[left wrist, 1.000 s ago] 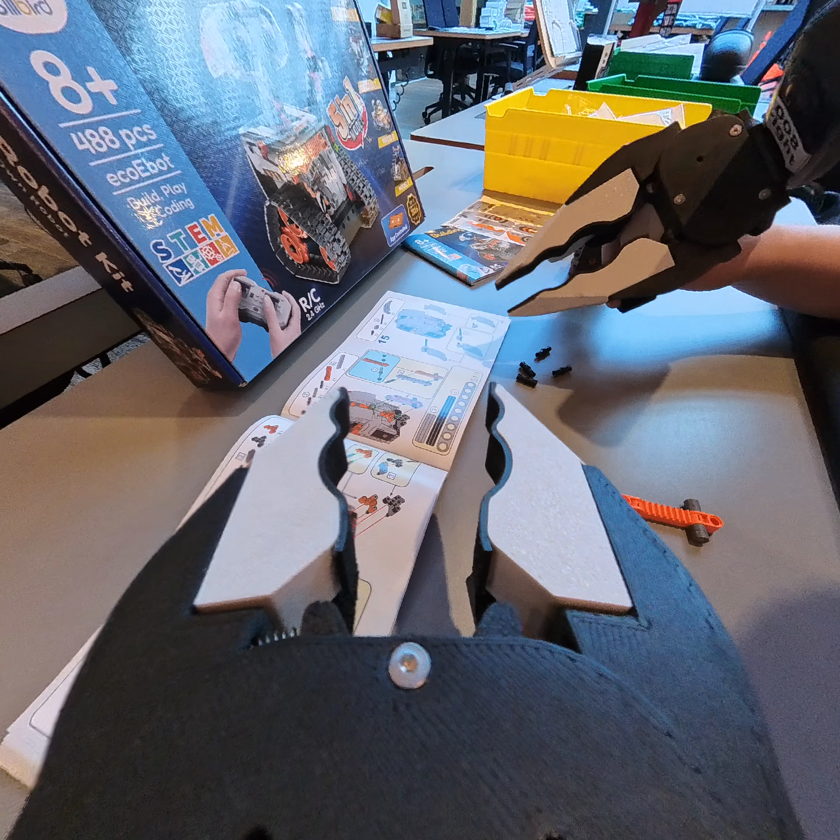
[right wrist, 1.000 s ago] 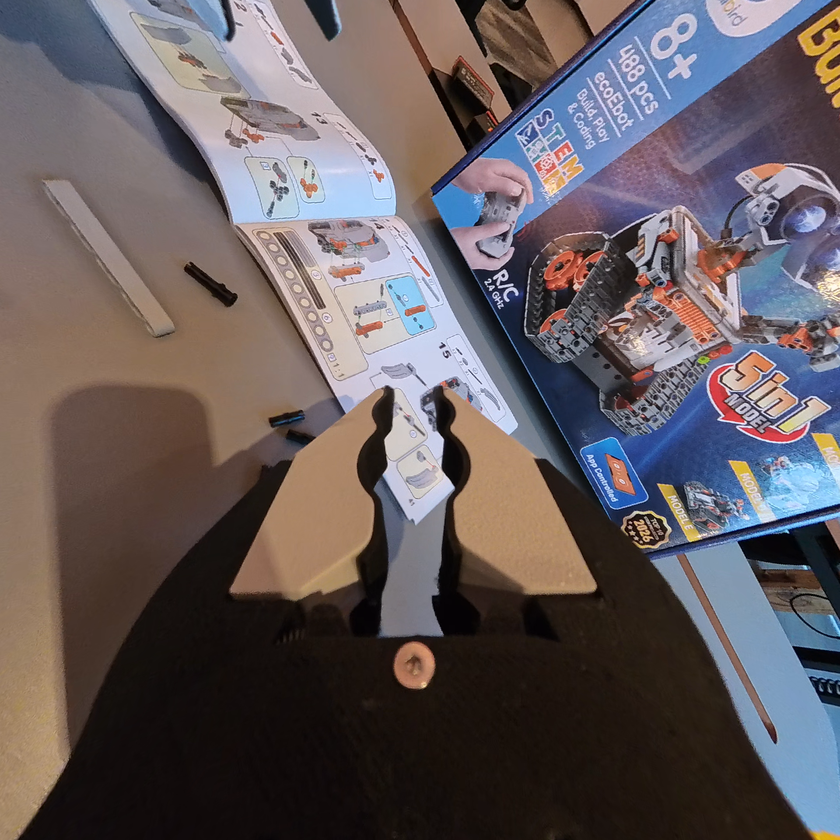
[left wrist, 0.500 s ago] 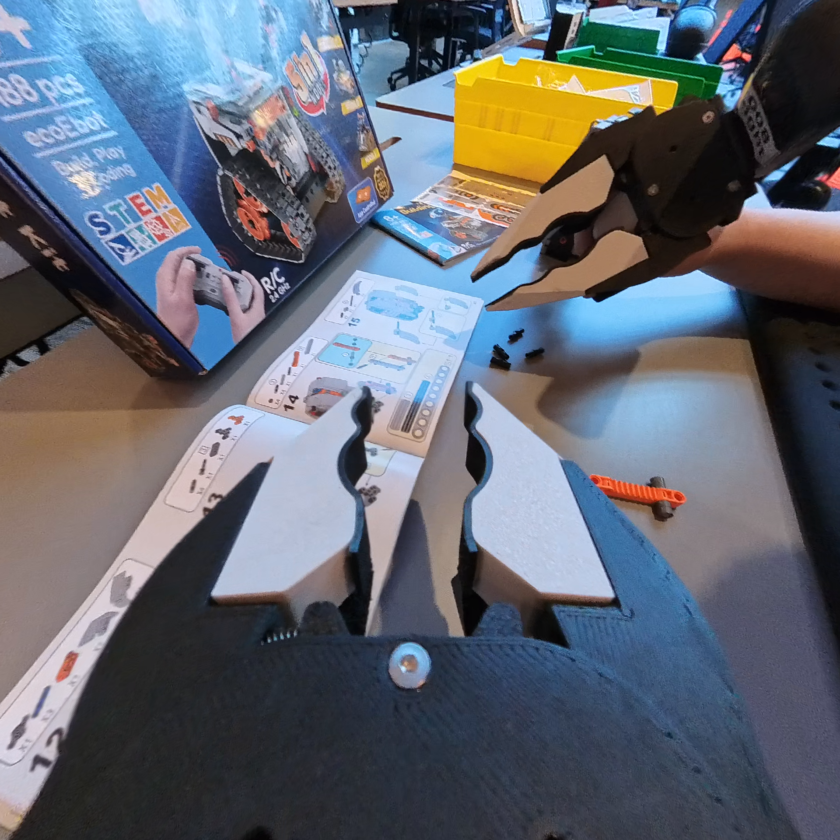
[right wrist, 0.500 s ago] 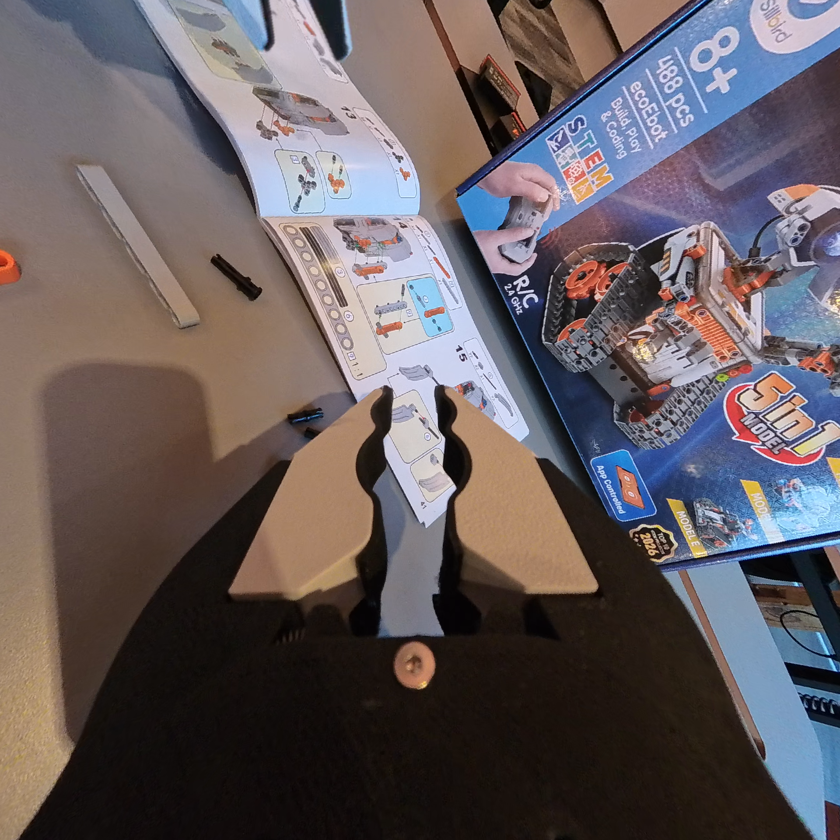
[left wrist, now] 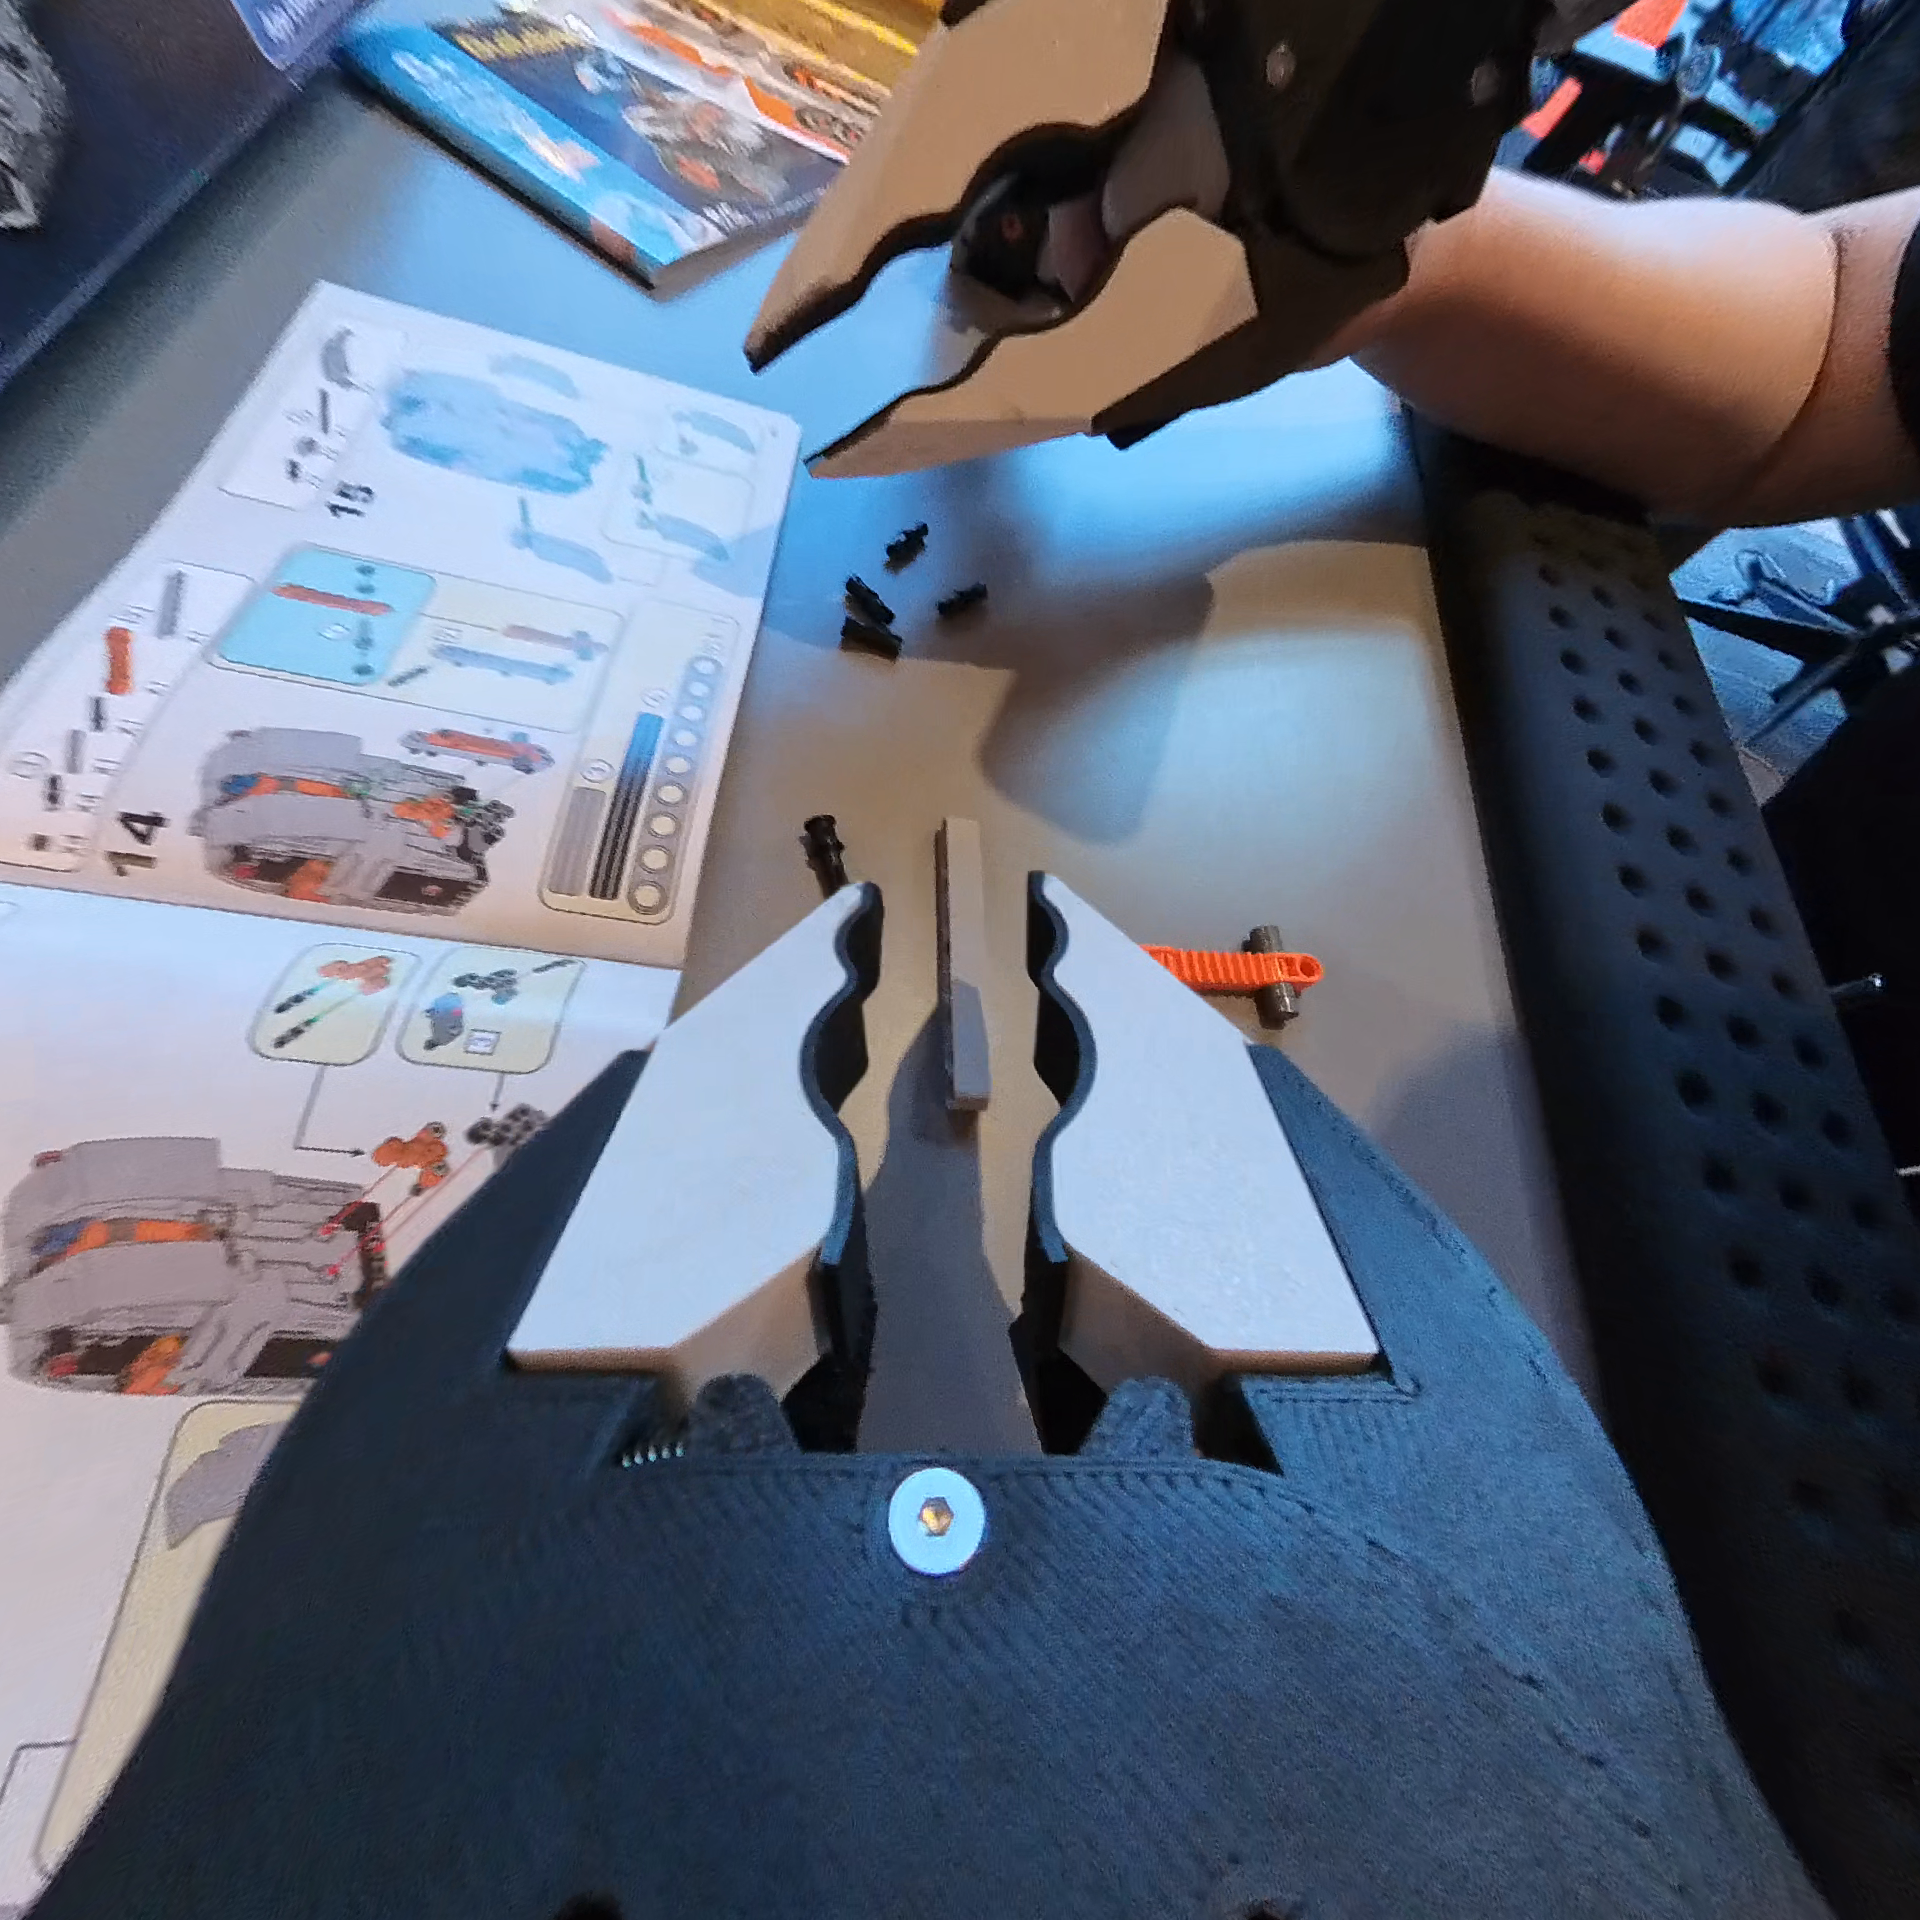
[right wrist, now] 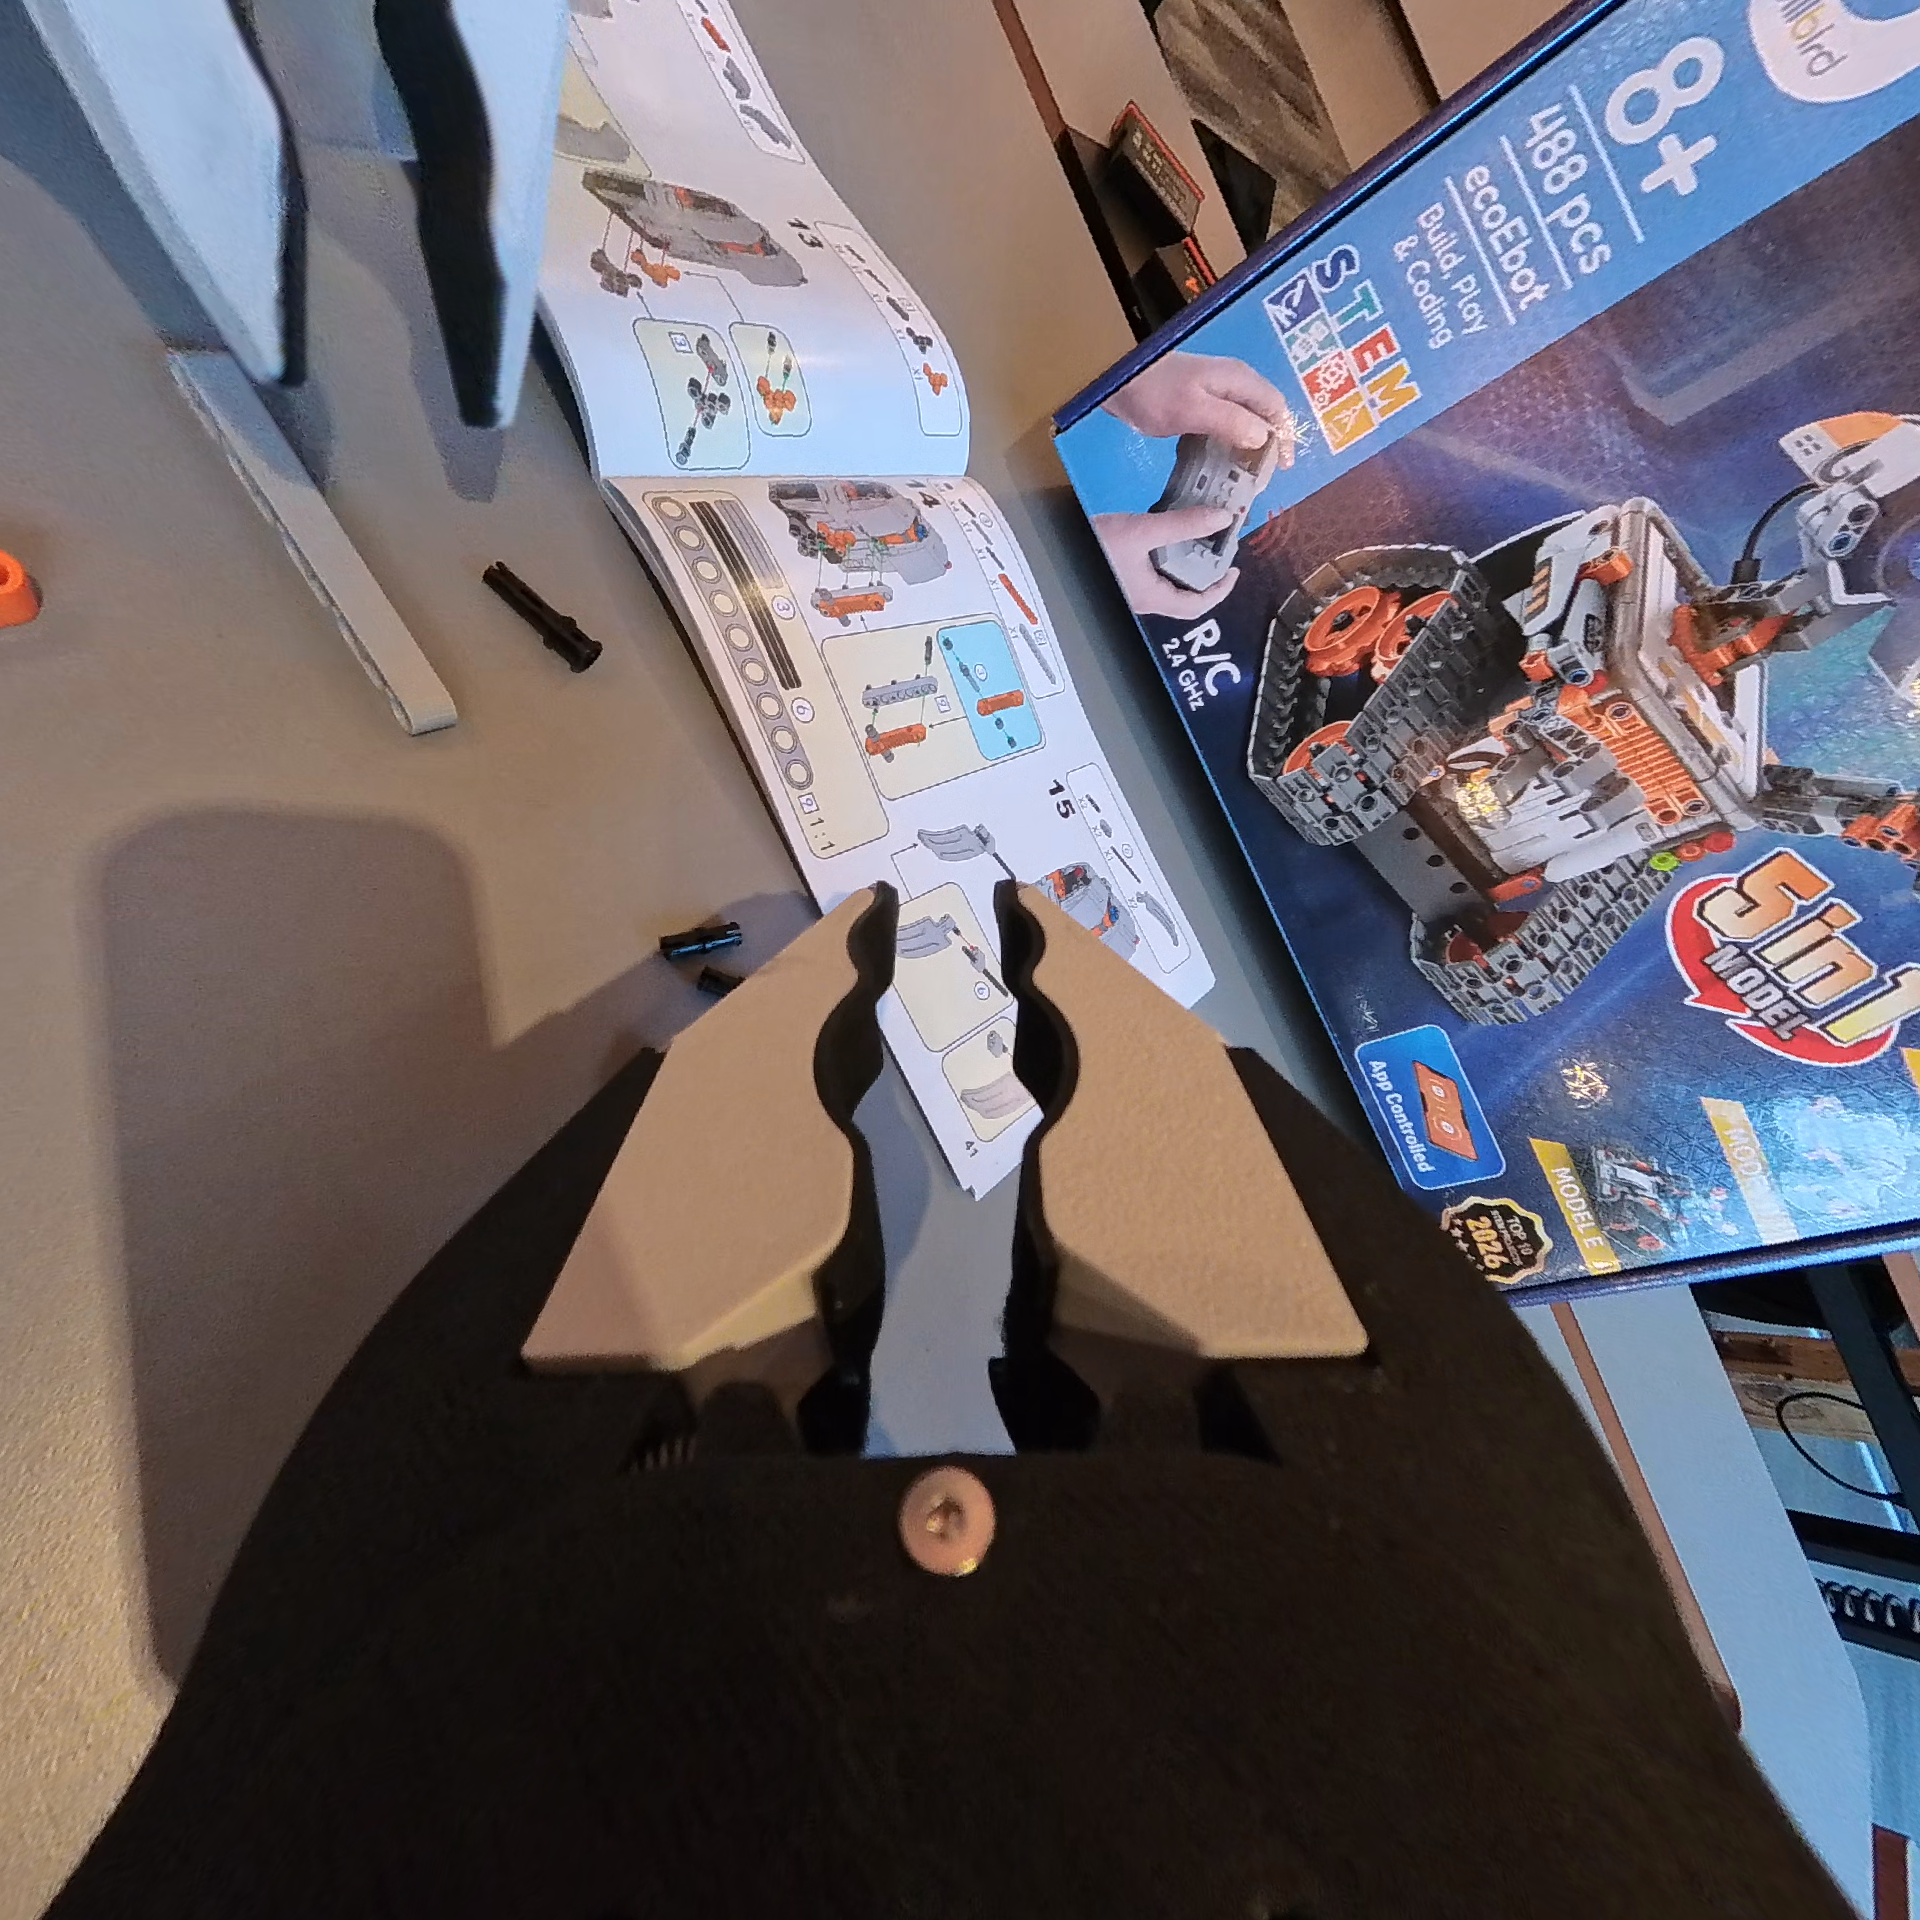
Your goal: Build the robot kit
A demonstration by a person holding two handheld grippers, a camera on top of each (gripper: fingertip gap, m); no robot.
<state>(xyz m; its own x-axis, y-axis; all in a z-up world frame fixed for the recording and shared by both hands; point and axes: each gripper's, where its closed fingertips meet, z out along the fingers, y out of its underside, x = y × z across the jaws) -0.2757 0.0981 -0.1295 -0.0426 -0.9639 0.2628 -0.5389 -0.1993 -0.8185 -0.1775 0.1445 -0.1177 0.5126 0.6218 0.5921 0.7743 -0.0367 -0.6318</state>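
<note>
A long grey beam (left wrist: 958, 966) lies flat on the worktop (left wrist: 1299, 748), between the parted fingers of the left tongs (left wrist: 951, 894), which grip nothing. One black pin (left wrist: 826, 847) sits just beside it, near an open instruction booklet (left wrist: 416, 623). The right tongs (right wrist: 945, 899) hang empty and slightly open over small black pins (right wrist: 701, 940), beside a blue kit box (right wrist: 1558, 675).

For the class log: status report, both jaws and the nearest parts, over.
Left gripper open, empty, jaws straddling the grey beam. Right gripper open, empty, over the instruction booklet corner. Black pin beside the beam; small black pins near the right gripper.
</note>
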